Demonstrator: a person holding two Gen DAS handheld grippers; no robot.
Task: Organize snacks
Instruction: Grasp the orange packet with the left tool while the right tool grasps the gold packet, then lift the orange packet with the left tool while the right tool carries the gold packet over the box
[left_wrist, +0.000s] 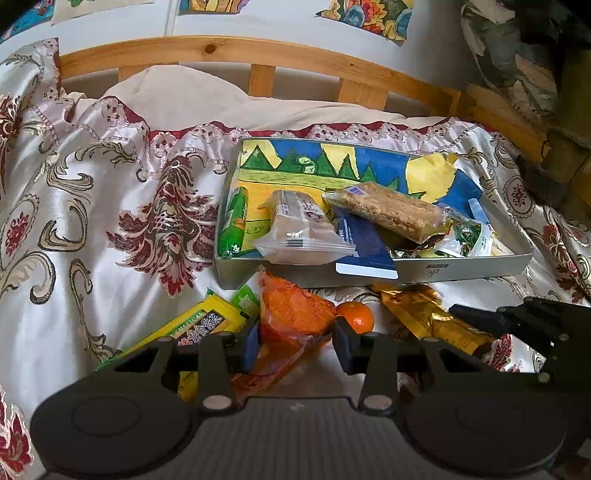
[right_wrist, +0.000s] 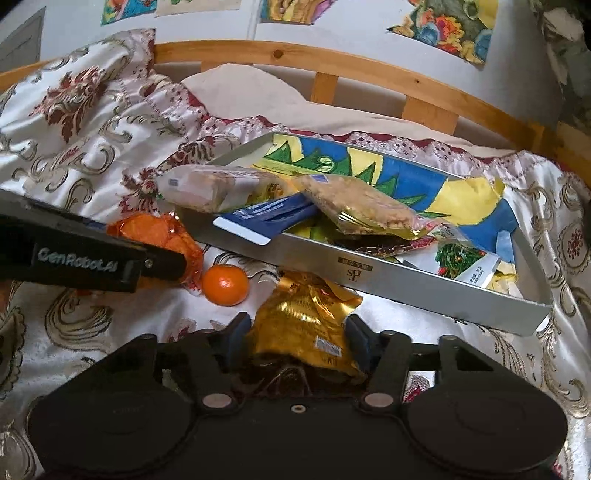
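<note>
Left gripper (left_wrist: 295, 343), bottom centre of its own view: jaws partly closed around the orange packet (left_wrist: 295, 317). The left pad touches the wrapper; on the right I can't tell if the pad bears on it or only stands beside it. I judge this a grip just forming, not secure.

Right gripper (right_wrist: 299, 343), bottom centre of its view: jaws narrowed onto the gold packet (right_wrist: 306, 314), both pads against its crinkled sides. Looks held, though foil is slippery.

Outward: a mandarin (left_wrist: 356, 316) lies between the two packets, just beside the orange one. A yellow-green packet (left_wrist: 199, 325) sits lower left in the left view, partly under that gripper's finger. The tray (right_wrist: 406, 280) lies beyond, mid-frame, already carrying several snacks, a blue pack (left_wrist: 364, 247) overhanging its near wall.

To do this well, I'd firm the left grip before lifting, raise both packets straight up clear of the mandarin so it doesn't roll, clear the tray wall, and set them in the emptier far part of the tray.
</note>
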